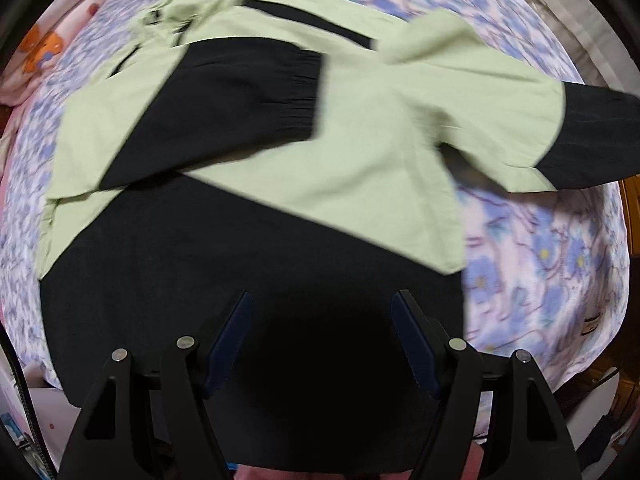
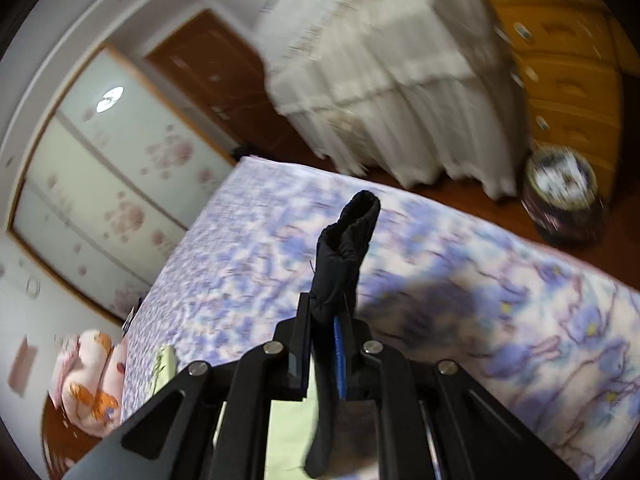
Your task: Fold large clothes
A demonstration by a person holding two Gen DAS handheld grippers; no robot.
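left gripper (image 1: 322, 300): fingers apart above jacket (image 1: 360, 128) spread on bed (image 1: 540, 260) | right gripper (image 2: 328, 312): clamped on black cuff (image 2: 348, 248) (raised) | right view only: wardrobe (image 2: 100, 152), dresser (image 2: 568, 72)

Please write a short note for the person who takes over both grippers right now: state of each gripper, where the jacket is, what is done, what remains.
Left gripper: open, empty, above the jacket's black hem.
Right gripper: shut on the black cuff of one sleeve, lifted over the bed.
Jacket: green and black, spread on the floral bed.
Done: the other sleeve lies folded across the body.
Left: lay the held sleeve across, then fold the body.
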